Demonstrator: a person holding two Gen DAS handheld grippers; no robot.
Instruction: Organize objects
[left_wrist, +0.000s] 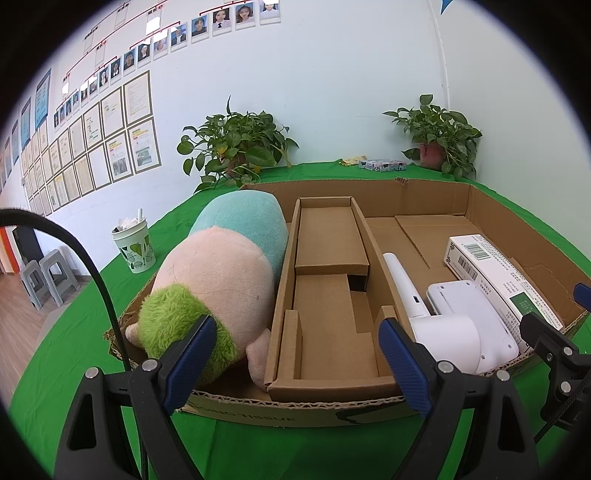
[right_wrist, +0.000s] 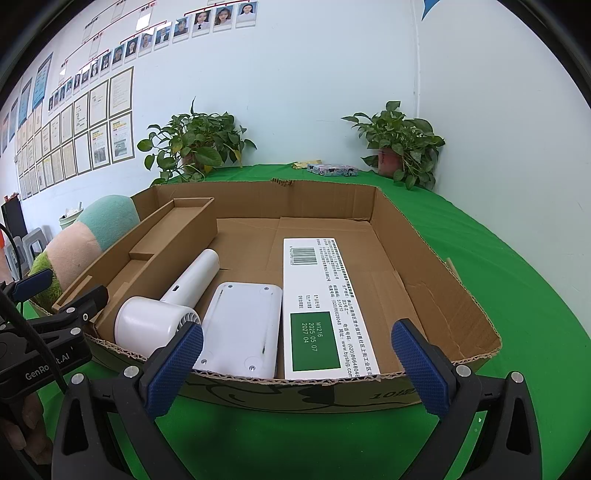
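Both grippers hang open and empty at the bottom of their frames: left gripper (left_wrist: 295, 358), right gripper (right_wrist: 297, 363). At frame centre, the cardboard tray (right_wrist: 436, 258) holds a white hair dryer (right_wrist: 162, 314), white device (right_wrist: 242, 326), long white box (right_wrist: 325, 306) and, at left, a plush toy (left_wrist: 218, 280).

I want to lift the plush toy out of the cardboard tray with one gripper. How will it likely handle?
The plush toy looks soft and fuzzy, so it will probably squash between the fingers and sag at both ends. It seems bulky yet likely light. Being wedged between the tray wall and the inner cardboard box, it may drag on the cardboard as it comes up.
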